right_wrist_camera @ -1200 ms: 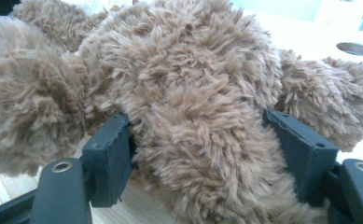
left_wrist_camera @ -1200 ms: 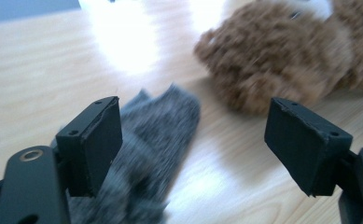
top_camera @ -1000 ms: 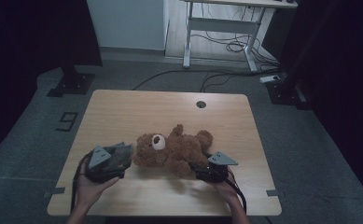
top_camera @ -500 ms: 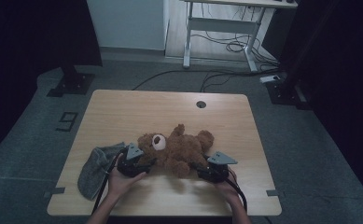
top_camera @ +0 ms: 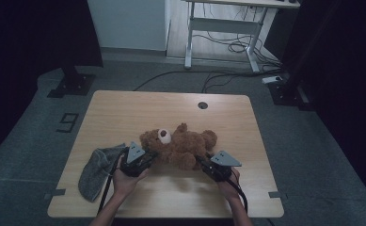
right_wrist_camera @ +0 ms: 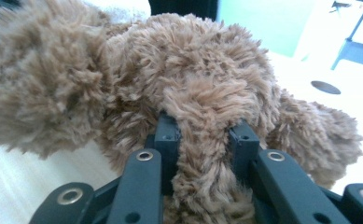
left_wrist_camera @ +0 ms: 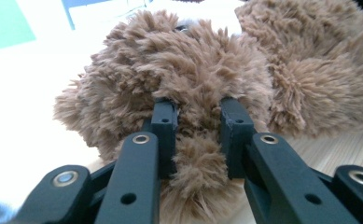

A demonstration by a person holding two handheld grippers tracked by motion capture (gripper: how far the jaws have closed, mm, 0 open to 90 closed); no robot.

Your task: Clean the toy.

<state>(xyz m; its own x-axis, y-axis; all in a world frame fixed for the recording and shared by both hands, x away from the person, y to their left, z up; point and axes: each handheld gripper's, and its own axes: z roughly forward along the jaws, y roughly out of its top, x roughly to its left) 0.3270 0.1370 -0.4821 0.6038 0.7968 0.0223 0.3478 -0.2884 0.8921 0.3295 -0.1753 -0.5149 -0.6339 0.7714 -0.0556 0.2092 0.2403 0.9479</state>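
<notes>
A brown teddy bear (top_camera: pixel 180 143) lies on its back in the middle of the wooden table (top_camera: pixel 171 106). My left gripper (top_camera: pixel 150 156) is at the bear's head end. In the left gripper view the jaws have just been closing and now pinch a tuft of the bear's (left_wrist_camera: pixel 170 60) fur, with the left gripper (left_wrist_camera: pixel 198 114) shut on it. My right gripper (top_camera: pixel 201 161) is at the bear's lower end. Its jaws have also just been closing, and the right gripper (right_wrist_camera: pixel 205 128) is shut on a furry limb of the bear (right_wrist_camera: pixel 193 56). A grey knitted cloth (top_camera: pixel 96 169) lies loose to the left of my left hand.
A round cable hole (top_camera: pixel 202 105) sits near the table's far edge. Behind the table stands a white desk frame (top_camera: pixel 223 28) with cables on the floor. A black stand base (top_camera: pixel 72 84) is at the far left. A figure 9 (top_camera: pixel 67 122) is marked on the floor.
My left gripper let go of the grey cloth, moved right to the bear's head end and closed on its fur. The right gripper stayed put and closed on the bear.
</notes>
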